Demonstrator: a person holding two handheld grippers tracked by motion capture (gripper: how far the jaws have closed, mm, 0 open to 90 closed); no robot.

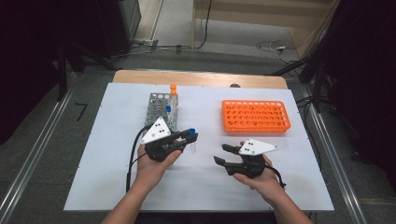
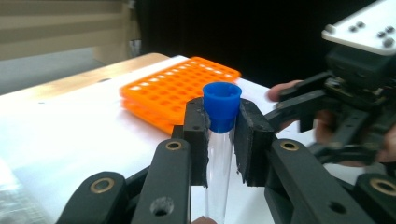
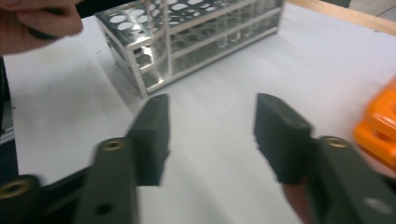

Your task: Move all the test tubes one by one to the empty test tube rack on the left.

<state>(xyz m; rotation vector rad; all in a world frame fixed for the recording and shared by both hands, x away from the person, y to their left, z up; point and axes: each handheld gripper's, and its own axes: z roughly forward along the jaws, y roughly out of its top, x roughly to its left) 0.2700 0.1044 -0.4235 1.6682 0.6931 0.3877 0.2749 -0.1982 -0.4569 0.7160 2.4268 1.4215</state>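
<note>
My left gripper (image 1: pixel 189 136) is shut on a clear tube (image 1: pixel 193 146) with a blue cap, held near the middle of the white table. In the left gripper view the pads (image 2: pixel 196 135) press just under the blue cap (image 2: pixel 222 105), and the tube (image 2: pixel 218 177) hangs down between the jaws. My right gripper (image 1: pixel 220 153) stands open to the right of it, with nothing between its fingers (image 3: pixel 154 135). It also appears at the right of the left gripper view as the right gripper (image 2: pixel 299 100), close to the tube.
A metal tube rack (image 1: pixel 159 109) stands behind my left hand, with an orange-capped tube (image 1: pixel 173 89) and a blue-capped tube (image 1: pixel 168 108) in it. An orange rack (image 1: pixel 254 115) with empty holes lies at the back right. The white table (image 1: pixel 116 177) lies bare near the front.
</note>
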